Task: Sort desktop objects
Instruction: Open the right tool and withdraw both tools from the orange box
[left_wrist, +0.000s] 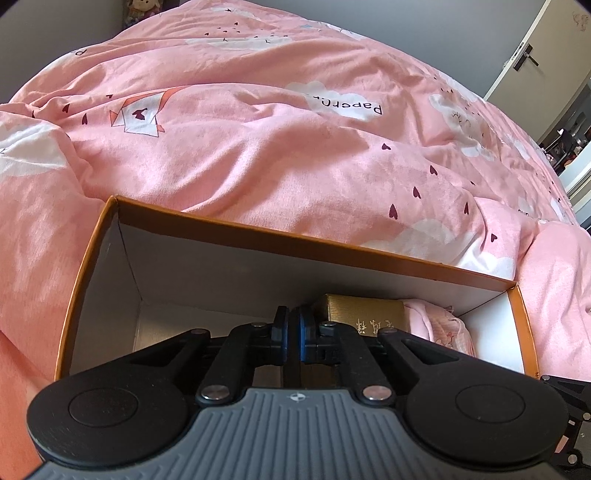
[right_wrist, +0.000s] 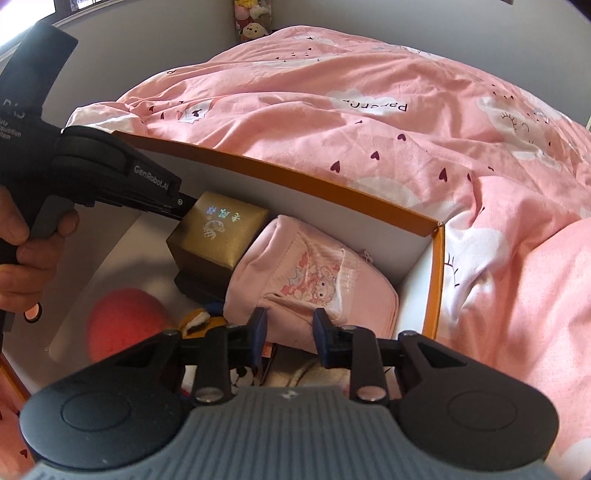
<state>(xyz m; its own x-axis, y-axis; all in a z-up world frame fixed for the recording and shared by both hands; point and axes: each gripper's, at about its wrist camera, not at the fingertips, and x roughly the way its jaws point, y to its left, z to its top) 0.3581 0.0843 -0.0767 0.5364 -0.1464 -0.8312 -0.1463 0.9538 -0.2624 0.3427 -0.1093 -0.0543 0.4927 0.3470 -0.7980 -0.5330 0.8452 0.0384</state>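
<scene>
now the left gripper (left_wrist: 291, 332) sits clenched, empty, beside the gold box (right_wrist: 218, 230); right gripper (right_wrist: 289, 332), jaws parted, should close on the pink pouch (right_wrist: 314, 273).

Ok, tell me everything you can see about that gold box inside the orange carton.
The gold box is a small squarish case with a brushed, metallic-looking finish and a shiny holographic emblem with characters on its lid. It looks closed and sits tilted in the orange carton, on something dark. The pink pouch lies against its right side. The left hand-held gripper reaches to its upper-left corner; whether it grips the box is hidden.
</scene>
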